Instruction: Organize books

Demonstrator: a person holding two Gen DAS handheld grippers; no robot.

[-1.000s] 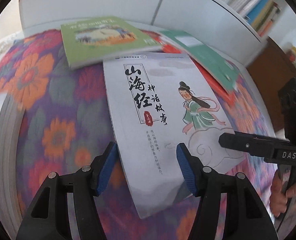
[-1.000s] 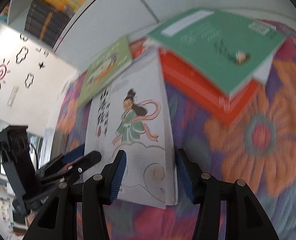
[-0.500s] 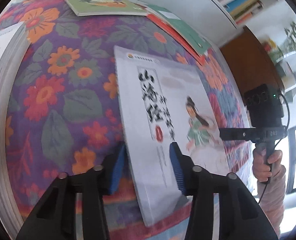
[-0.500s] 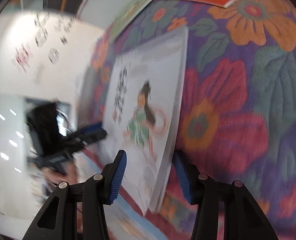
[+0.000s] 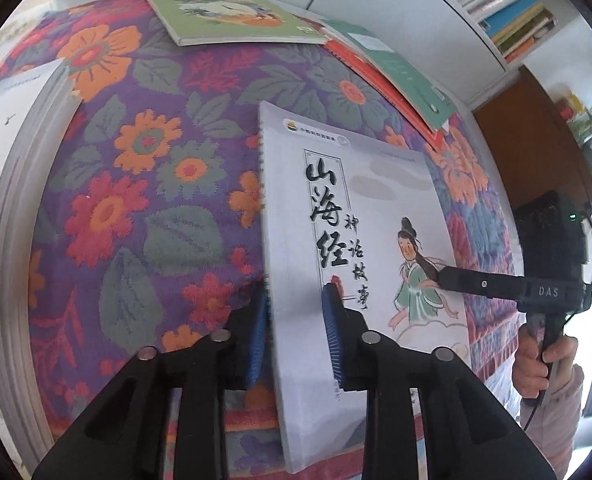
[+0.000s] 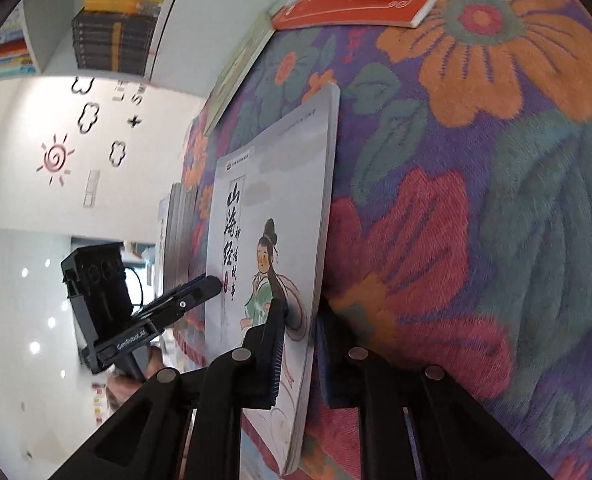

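A white storybook (image 5: 359, 216) with black calligraphy and a girl in green is lifted off the floral tablecloth (image 5: 144, 184), tilted up. My left gripper (image 5: 296, 336) is shut on its spine-side lower edge. My right gripper (image 6: 299, 356) is shut on the opposite lower edge of the same book (image 6: 272, 208); it shows in the left wrist view (image 5: 495, 284) too. A green picture book (image 5: 224, 12) lies at the far edge. A teal book on an orange book (image 5: 399, 72) lies at the far right.
A thick stack of white pages (image 5: 12, 168) lies at the left. White shelves with rows of books (image 5: 499, 4) stand behind the table. A brown cabinet (image 5: 535, 152) is at the right. The left gripper also shows in the right wrist view (image 6: 168, 308).
Both grippers have closed on the white book's lower edges and raised it off the cloth. A second ago it lay flat with both grippers open around it.
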